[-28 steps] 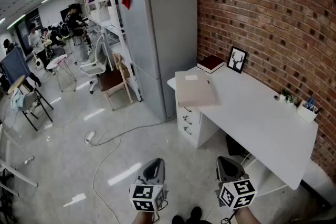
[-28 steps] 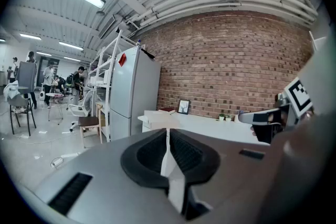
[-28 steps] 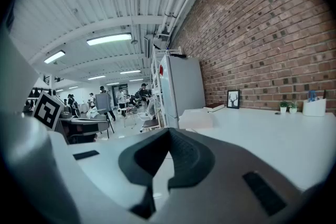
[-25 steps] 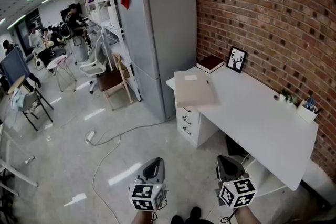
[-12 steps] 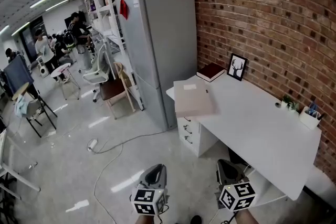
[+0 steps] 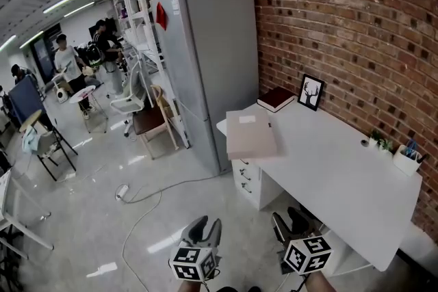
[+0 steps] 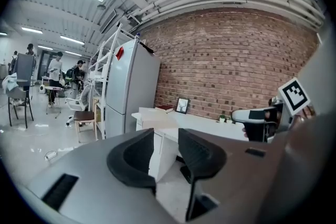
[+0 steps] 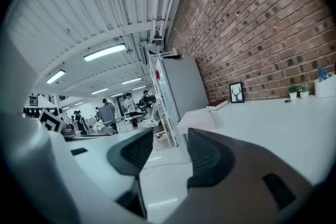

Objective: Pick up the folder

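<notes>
holding left gripper [image 6: 207,224] and right gripper [image 6: 289,217] side by side, jaws just opened, nothing between them. facing the folder [image 6: 250,134], flat on the white desk [image 6: 342,171] well ahead of both.

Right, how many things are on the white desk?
5: beige folder at the left corner, dark book behind it, framed picture beside the book, small plant and pen cup at the right end. Smaller items may be hidden.
</notes>
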`<state>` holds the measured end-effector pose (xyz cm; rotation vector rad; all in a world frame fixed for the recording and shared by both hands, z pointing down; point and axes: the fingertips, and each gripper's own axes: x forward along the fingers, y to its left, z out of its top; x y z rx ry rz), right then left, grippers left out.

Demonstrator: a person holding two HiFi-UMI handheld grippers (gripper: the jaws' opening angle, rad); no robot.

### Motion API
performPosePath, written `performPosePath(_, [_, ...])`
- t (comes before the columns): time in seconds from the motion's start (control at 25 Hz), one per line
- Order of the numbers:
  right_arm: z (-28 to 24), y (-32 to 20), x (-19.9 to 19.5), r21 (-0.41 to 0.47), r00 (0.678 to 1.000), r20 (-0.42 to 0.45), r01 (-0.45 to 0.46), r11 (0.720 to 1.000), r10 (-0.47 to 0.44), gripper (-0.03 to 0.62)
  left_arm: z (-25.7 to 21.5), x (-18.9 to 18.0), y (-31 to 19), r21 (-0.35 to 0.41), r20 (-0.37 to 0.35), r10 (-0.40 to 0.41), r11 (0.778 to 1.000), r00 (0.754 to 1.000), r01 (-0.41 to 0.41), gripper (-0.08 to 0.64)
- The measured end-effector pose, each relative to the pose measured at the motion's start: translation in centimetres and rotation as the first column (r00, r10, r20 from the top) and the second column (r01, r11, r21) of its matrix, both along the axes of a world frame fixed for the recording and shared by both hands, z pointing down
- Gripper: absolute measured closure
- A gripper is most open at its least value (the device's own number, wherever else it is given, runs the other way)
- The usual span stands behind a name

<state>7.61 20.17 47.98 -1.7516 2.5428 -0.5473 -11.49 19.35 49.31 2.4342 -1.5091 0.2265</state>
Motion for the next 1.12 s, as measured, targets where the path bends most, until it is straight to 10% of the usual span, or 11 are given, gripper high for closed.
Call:
performPosePath(0.48, [0.8,-5.0,0.1,-0.023,0.998,0.054,0.01,1.0,-0.009,0.353,0.6,-0.7,-5.4,-0.02,-0.013,-0.02,1.0,1.0,0.02,0.365])
performPosePath(1.12, [0.2,-24.0,0.0,-0.018,0.997,0.03,-0.067,0.998,0.067,0.344,0.1,-0.9,-25.9,0.0,-0.061,0.048,0.999,0.997,-0.048,0.319])
